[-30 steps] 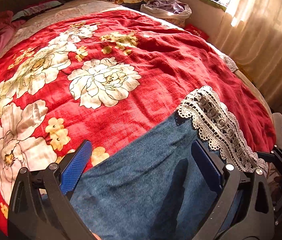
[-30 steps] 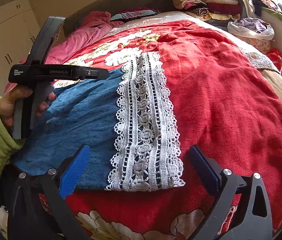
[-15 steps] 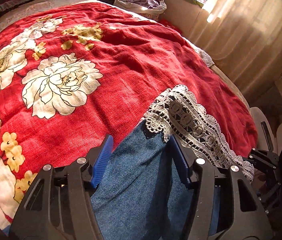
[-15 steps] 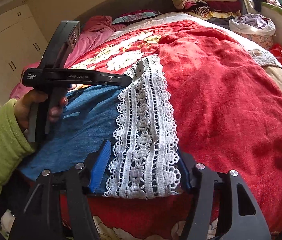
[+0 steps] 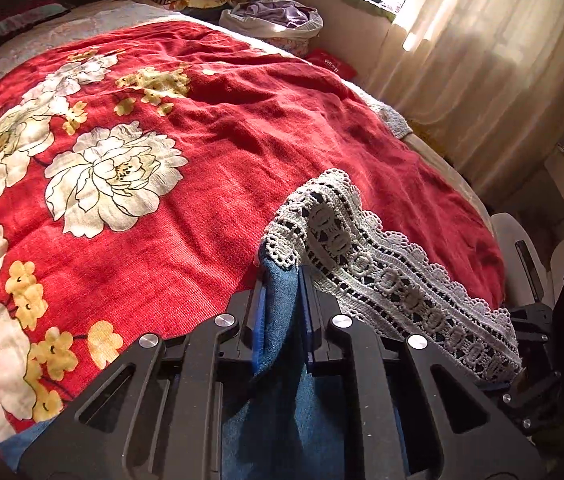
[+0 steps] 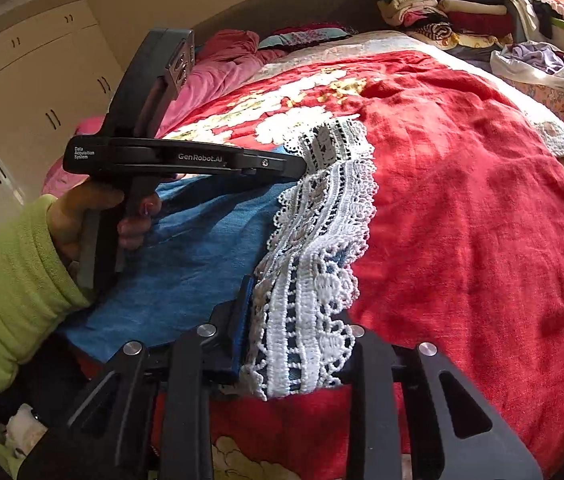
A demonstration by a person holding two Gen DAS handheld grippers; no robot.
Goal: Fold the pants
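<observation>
The pants (image 5: 282, 300) (blue, with a white lace hem) lie on the red bedspread (image 5: 202, 168). The left gripper (image 5: 282, 312) is closing, pinching a denim fold; the right gripper (image 6: 298, 320) is closing on the lace (image 6: 314, 240).

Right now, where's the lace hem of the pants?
The white lace hem runs along the right edge of the blue pants on the red floral bedspread, bunched at its near end in the closing right gripper.
</observation>
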